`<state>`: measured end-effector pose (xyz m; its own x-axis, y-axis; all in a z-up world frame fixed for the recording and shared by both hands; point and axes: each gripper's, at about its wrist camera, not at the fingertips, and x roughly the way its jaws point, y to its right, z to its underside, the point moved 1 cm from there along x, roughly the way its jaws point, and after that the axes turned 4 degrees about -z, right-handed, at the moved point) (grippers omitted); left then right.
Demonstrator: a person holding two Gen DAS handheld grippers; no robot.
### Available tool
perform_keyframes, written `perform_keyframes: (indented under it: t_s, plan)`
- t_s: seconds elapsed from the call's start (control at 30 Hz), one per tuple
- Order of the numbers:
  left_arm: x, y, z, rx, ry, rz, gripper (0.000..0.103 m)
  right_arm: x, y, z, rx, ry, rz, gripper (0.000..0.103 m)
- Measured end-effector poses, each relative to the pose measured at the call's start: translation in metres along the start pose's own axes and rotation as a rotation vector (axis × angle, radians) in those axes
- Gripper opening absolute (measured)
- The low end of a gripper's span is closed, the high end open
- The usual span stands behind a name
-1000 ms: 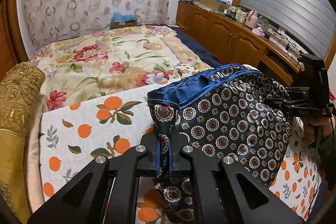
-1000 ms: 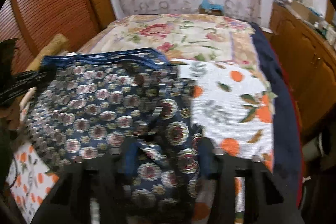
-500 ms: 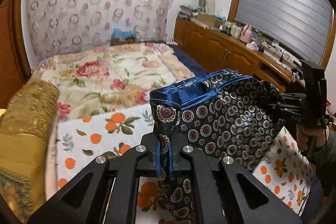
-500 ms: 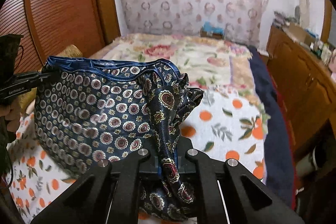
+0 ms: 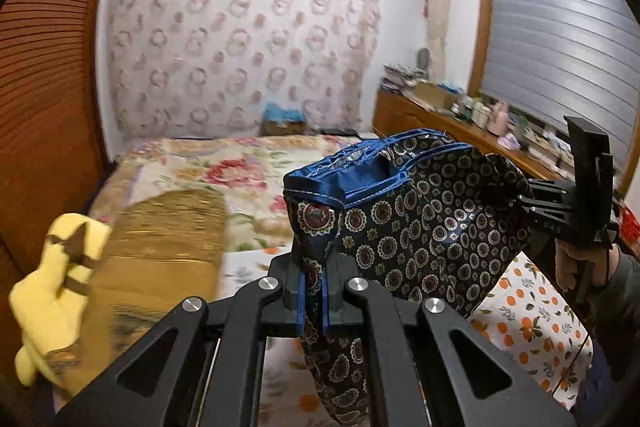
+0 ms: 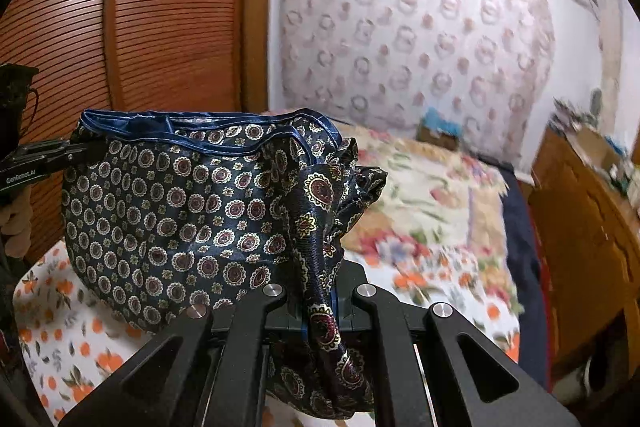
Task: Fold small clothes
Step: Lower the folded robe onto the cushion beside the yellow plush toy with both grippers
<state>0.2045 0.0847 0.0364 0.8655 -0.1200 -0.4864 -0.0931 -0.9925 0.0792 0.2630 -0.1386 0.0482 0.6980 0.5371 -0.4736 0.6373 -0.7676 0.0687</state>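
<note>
lifted higher than a second ago, the patterned shorts (image 5: 420, 227) now hang in the air above the orange-print sheet (image 5: 528, 323) on the bed. left claw (image 5: 313, 301) is closed on one waistband corner, right claw (image 6: 320, 311) is closed on the other, blue waistband stretched between them.

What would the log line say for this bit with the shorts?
left gripper: shut on patterned shorts | right gripper: shut on patterned shorts | shorts: held above orange-print sheet
</note>
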Motion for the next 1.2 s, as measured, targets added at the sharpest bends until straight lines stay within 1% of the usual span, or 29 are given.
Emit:
perform_keyframes:
  t_s: [0.27,0.33,0.37,0.43,0.53,0.6,0.67,0.8,0.93,1.03,1.1,1.2]
  plan:
    - [-0.021,-0.057,0.003,-0.071,0.047,-0.118,0.006,0.05,-0.037,-0.051,-0.136,0.027,-0.058,0.007]
    - [-0.025,-0.072,0.009,-0.095,0.052,-0.148,0.006,0.081,-0.029,-0.066,-0.168,0.032,-0.071,0.007]
    - [-0.027,-0.082,0.013,-0.115,0.054,-0.165,0.006,0.091,-0.036,-0.074,-0.191,0.036,-0.08,0.007]
    - [-0.031,-0.096,0.02,-0.145,0.056,-0.192,0.006,0.112,-0.036,-0.082,-0.224,0.039,-0.101,0.007]
    - [-0.037,-0.118,0.033,-0.193,0.061,-0.227,0.006,0.152,-0.051,-0.101,-0.285,0.038,-0.139,0.007]
    - [-0.034,-0.13,0.045,-0.218,0.045,-0.252,0.006,0.18,-0.061,-0.109,-0.328,0.026,-0.132,0.007]
    - [-0.032,-0.144,0.057,-0.257,0.033,-0.257,0.006,0.209,-0.07,-0.114,-0.357,0.009,-0.143,0.007]
    - [-0.029,-0.154,0.073,-0.274,0.001,-0.303,0.006,0.26,-0.086,-0.121,-0.398,-0.013,-0.169,0.006]
    - [-0.025,-0.158,0.081,-0.29,-0.022,-0.315,0.006,0.3,-0.092,-0.126,-0.418,-0.043,-0.196,0.006]
    - [-0.024,-0.158,0.085,-0.281,-0.039,-0.328,0.006,0.314,-0.089,-0.124,-0.41,-0.059,-0.207,0.006]
    - [-0.023,-0.159,0.086,-0.277,-0.044,-0.334,0.006,0.322,-0.08,-0.125,-0.387,-0.064,-0.217,0.006]
    - [-0.025,-0.157,0.084,-0.27,-0.047,-0.341,0.006,0.326,-0.077,-0.132,-0.363,-0.06,-0.23,0.007]
